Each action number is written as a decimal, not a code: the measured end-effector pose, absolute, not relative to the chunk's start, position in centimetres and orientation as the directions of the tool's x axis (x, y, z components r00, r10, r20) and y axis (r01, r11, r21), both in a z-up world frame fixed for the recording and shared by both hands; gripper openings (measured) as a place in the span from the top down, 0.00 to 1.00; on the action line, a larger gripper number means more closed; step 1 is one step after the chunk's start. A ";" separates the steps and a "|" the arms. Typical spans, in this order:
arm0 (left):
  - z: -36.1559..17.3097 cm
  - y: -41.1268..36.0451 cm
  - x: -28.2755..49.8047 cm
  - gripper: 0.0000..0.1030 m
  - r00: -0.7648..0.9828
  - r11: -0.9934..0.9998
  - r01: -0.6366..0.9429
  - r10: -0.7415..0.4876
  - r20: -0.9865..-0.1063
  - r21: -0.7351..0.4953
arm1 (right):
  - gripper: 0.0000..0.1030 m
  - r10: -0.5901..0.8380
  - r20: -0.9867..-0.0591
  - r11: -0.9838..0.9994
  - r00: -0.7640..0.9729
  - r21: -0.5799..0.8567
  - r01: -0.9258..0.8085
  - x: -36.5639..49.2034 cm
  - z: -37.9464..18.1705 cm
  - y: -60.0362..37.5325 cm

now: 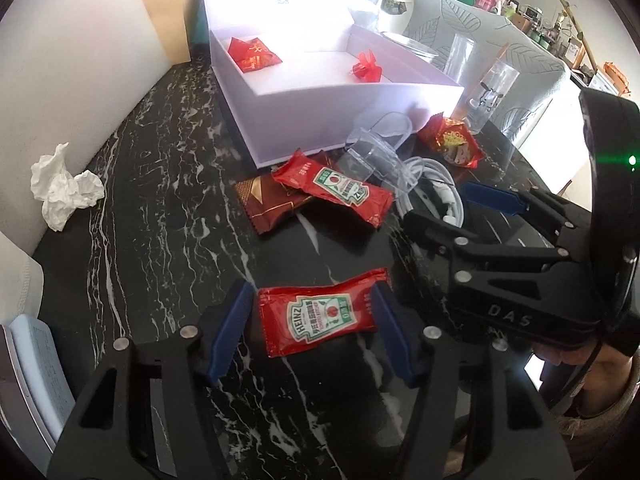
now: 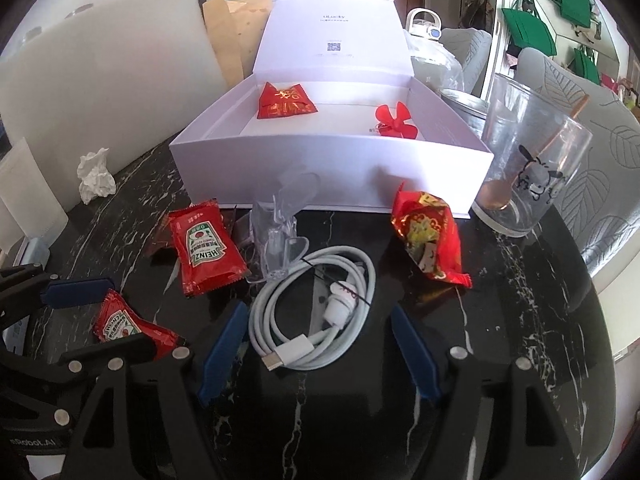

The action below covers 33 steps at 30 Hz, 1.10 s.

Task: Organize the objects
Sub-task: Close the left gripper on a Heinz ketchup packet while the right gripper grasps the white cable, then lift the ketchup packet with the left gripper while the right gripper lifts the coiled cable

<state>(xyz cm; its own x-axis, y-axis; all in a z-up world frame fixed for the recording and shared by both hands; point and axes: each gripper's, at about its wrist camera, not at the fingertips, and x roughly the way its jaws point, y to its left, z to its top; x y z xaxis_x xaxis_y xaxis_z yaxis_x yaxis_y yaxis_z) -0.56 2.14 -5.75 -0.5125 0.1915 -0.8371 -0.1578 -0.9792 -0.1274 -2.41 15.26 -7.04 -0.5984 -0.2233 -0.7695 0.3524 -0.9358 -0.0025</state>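
Observation:
My left gripper is open around a Heinz ketchup packet that lies on the black marble table; its pads stand either side, apart from the packet or barely touching. The same packet shows in the right wrist view. My right gripper is open around a coiled white cable. A second ketchup packet lies further back. An open white box holds a red packet and a red fan.
A red snack bag and clear plastic wrap lie before the box. A brown sachet sits under the second packet. A glass with a spoon stands right. Crumpled tissue lies left by a white board.

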 end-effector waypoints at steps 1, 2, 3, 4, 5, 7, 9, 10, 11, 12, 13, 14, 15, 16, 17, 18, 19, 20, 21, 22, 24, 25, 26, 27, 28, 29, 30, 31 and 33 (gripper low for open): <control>-5.8 2.1 -0.6 0.41 -0.513 -0.979 -0.157 0.191 -0.837 -0.127 | 0.26 -0.215 -0.767 -0.935 -0.605 -0.017 0.354 -2.3 -7.1 15.0; -5.8 2.1 -0.6 0.40 -0.513 -0.980 -0.154 0.189 -0.837 -0.127 | 0.26 -0.211 -0.763 -0.936 -0.610 -0.023 0.352 -2.3 -7.1 14.9; -5.8 2.1 -0.6 0.39 -0.513 -0.980 -0.150 0.188 -0.838 -0.128 | 0.26 -0.212 -0.763 -0.936 -0.610 -0.020 0.350 -2.3 -7.1 14.9; -5.7 2.1 -0.5 0.37 -0.511 -0.980 -0.149 0.188 -0.839 -0.129 | 0.26 -0.218 -0.763 -0.937 -0.608 -0.011 0.349 -2.4 -7.2 14.9; -5.7 2.1 -0.5 0.34 -0.509 -0.980 -0.148 0.190 -0.840 -0.131 | 0.27 -0.216 -0.761 -0.938 -0.612 -0.013 0.347 -2.4 -7.2 14.9; -5.7 2.0 -0.3 0.31 -0.504 -0.979 -0.144 0.196 -0.841 -0.142 | 0.40 -0.224 -0.757 -0.933 -0.614 -0.016 0.360 -2.2 -7.0 14.9; -5.7 2.0 -0.2 0.29 -0.499 -0.978 -0.140 0.205 -0.842 -0.155 | 0.41 -0.228 -0.761 -0.930 -0.607 -0.014 0.367 -2.0 -6.9 14.9; -5.7 1.9 -0.1 0.27 -0.497 -0.977 -0.140 0.209 -0.842 -0.160 | 0.42 -0.232 -0.763 -0.928 -0.604 -0.013 0.373 -1.9 -6.9 15.0; -5.7 2.0 0.0 0.24 -0.495 -0.976 -0.141 0.213 -0.842 -0.165 | 0.42 -0.234 -0.764 -0.927 -0.601 -0.011 0.375 -1.7 -6.9 15.1; -5.7 2.0 0.1 0.23 -0.494 -0.976 -0.141 0.215 -0.842 -0.166 | 0.42 -0.235 -0.765 -0.927 -0.599 -0.009 0.375 -1.6 -6.9 15.3; -5.7 2.2 0.1 0.21 -0.494 -0.976 -0.142 0.214 -0.842 -0.165 | 0.42 -0.234 -0.767 -0.927 -0.597 -0.009 0.375 -1.4 -6.9 15.4; -5.8 2.3 0.2 0.20 -0.495 -0.976 -0.144 0.211 -0.843 -0.160 | 0.42 -0.233 -0.768 -0.927 -0.596 -0.009 0.374 -1.1 -6.9 15.6; -5.8 2.6 0.3 0.19 -0.496 -0.977 -0.147 0.206 -0.843 -0.152 | 0.42 -0.233 -0.769 -0.928 -0.595 -0.007 0.373 -0.9 -6.8 15.8; -5.8 2.8 0.4 0.18 -0.498 -0.978 -0.150 0.199 -0.844 -0.142 | 0.42 -0.234 -0.770 -0.928 -0.594 -0.005 0.372 -0.6 -6.8 16.1; -5.9 3.0 0.4 0.16 -0.500 -0.980 -0.154 0.191 -0.845 -0.130 | 0.42 -0.233 -0.770 -0.929 -0.595 -0.005 0.370 -0.3 -6.8 16.3; -6.0 3.3 0.5 0.15 -0.501 -0.981 -0.157 0.181 -0.846 -0.116 | 0.42 -0.232 -0.770 -0.930 -0.595 -0.004 0.368 0.0 -6.8 16.6; -6.0 3.5 0.5 0.14 -0.502 -0.981 -0.162 0.171 -0.847 -0.103 | 0.42 -0.229 -0.770 -0.932 -0.595 -0.003 0.362 0.3 -6.8 16.9; -6.1 3.7 0.4 0.13 -0.503 -0.982 -0.167 0.158 -0.849 -0.084 | 0.42 -0.227 -0.770 -0.934 -0.596 -0.002 0.357 0.5 -6.7 17.2; -6.2 4.0 0.4 0.13 -0.505 -0.983 -0.170 0.141 -0.852 -0.061 | 0.42 -0.225 -0.770 -0.936 -0.597 0.001 0.352 0.8 -6.7 17.6; -6.3 4.2 0.3 0.13 -0.508 -0.985 -0.170 0.117 -0.853 -0.034 | 0.42 -0.224 -0.769 -0.939 -0.598 0.005 0.345 1.0 -6.7 17.9; -6.4 4.2 0.3 0.11 -0.515 -0.986 -0.164 0.105 -0.851 -0.022 | 0.42 -0.224 -0.767 -0.943 -0.601 0.014 0.333 1.3 -6.7 18.5; -6.4 4.1 0.3 0.11 -0.519 -0.988 -0.152 0.098 -0.849 -0.021 | 0.42 -0.226 -0.766 -0.944 -0.602 0.020 0.328 1.5 -6.7 18.8; -6.4 4.1 0.3 0.14 -0.521 -0.988 -0.150 0.097 -0.848 -0.021 | 0.42 -0.228 -0.765 -0.946 -0.602 0.027 0.324 1.6 -6.7 19.1; -6.3 4.1 0.3 0.17 -0.526 -0.988 -0.154 0.102 -0.844 -0.024 | 0.42 -0.233 -0.763 -0.946 -0.603 0.035 0.322 1.7 -6.6 19.3; -6.2 4.1 0.4 0.28 -0.534 -0.987 -0.158 0.107 -0.838 -0.024 | 0.42 -0.240 -0.761 -0.946 -0.602 0.044 0.321 1.7 -6.6 19.5; -6.1 4.2 0.4 0.29 -0.537 -0.986 -0.165 0.113 -0.836 -0.027 | 0.42 -0.244 -0.761 -0.946 -0.601 0.050 0.321 1.8 -6.6 19.7; -6.1 4.2 0.3 0.29 -0.535 -0.983 -0.180 0.124 -0.835 -0.030 | 0.42 -0.249 -0.761 -0.945 -0.600 0.055 0.322 1.8 -6.6 19.7; -6.1 4.4 0.2 0.30 -0.536 -0.980 -0.195 0.135 -0.834 -0.033 | 0.42 -0.258 -0.760 -0.943 -0.597 0.064 0.326 1.9 -6.6 19.8; -6.0 4.6 -0.1 0.30 -0.532 -0.978 -0.206 0.140 -0.835 -0.033 | 0.42 -0.273 -0.759 -0.940 -0.591 0.080 0.332 2.1 -6.5 19.9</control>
<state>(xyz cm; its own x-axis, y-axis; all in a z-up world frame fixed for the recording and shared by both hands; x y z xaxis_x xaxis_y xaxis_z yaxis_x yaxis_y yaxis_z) -0.06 4.55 -6.03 -0.5325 0.1405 -0.8347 -0.2057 -0.9781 -0.0334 2.09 19.89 -6.47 -0.5915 -0.2732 -0.7587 0.3319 -0.9399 0.0797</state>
